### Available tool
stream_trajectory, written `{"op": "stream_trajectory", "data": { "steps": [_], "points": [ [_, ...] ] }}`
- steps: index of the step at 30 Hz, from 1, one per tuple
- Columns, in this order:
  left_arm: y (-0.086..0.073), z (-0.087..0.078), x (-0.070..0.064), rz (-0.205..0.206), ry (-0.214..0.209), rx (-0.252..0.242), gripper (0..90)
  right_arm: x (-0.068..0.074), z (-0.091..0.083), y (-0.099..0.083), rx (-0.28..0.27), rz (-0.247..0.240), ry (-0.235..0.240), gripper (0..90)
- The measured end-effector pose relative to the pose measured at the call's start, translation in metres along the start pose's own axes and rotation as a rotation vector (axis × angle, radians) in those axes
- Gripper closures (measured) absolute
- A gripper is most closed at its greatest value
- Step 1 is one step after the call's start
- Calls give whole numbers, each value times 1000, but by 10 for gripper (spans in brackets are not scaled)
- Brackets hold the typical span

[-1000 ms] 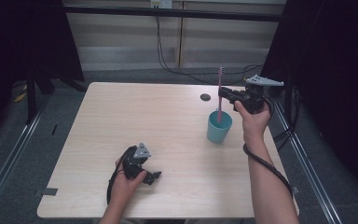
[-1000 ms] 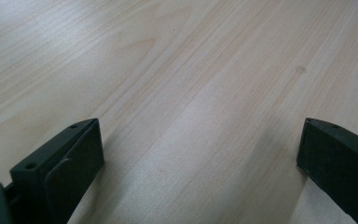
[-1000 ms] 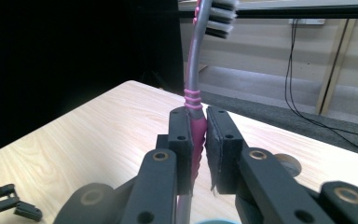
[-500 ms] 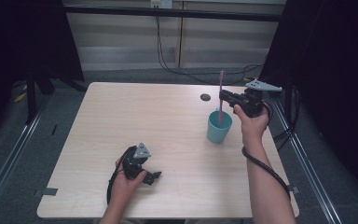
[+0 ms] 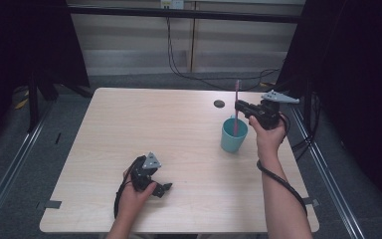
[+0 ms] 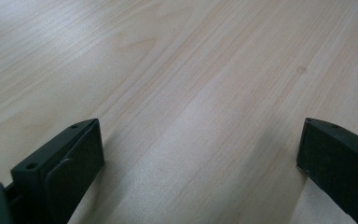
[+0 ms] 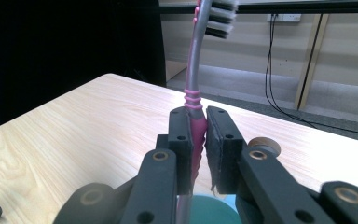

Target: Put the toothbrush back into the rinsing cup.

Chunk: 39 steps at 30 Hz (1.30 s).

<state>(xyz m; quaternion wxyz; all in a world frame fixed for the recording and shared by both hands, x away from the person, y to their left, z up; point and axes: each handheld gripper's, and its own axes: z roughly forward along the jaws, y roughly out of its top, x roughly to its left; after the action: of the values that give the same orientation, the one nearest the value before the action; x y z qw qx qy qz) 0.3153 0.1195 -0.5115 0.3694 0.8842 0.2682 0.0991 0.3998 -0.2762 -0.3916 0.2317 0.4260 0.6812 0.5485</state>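
A pink and grey toothbrush [image 5: 237, 107] stands upright with its lower end inside a teal cup [image 5: 233, 137] on the right of the table. My right gripper [image 5: 239, 105] is shut on its handle above the cup. In the right gripper view the jaws clamp the pink handle of the toothbrush [image 7: 195, 93], bristles at the top, and the cup's rim [image 7: 209, 205] shows below. My left gripper [image 5: 163, 189] rests low at the table's front left, held by a hand. Its jaws [image 6: 200, 158] stand wide open over bare wood.
A small dark round disc [image 5: 219, 103] lies on the table [image 5: 144, 124] behind the cup. Cables hang on the wall beyond the far edge. Metal rails run along the floor on both sides of the table.
The right gripper has lowered slightly with the toothbrush, bringing its lower end deeper into the cup. The left gripper has stayed put.
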Motion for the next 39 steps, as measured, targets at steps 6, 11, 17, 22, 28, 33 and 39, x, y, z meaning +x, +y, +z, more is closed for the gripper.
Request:
{"op": "stream_trajectory", "data": {
  "steps": [6,11,17,22,28,33,39],
  "points": [
    [0,0,0,-1,0,-1,3,-1,2,-4,13,5,-1,811],
    [0,0,0,-2,1,-3,3,-2,5,-9,20,5,-6,811],
    [0,0,0,3,1,3,3,-3,6,-15,29,7,-9,811],
    [0,-1,0,5,2,5,3,-4,5,-19,39,13,-14,811],
    [0,0,0,1,1,2,3,-5,6,-27,50,10,-20,810],
    [0,-1,0,2,1,5,3,-6,6,-32,61,16,-24,810],
    [0,0,0,1,2,2,3,-7,5,-39,75,17,-29,809]
  ]
}}
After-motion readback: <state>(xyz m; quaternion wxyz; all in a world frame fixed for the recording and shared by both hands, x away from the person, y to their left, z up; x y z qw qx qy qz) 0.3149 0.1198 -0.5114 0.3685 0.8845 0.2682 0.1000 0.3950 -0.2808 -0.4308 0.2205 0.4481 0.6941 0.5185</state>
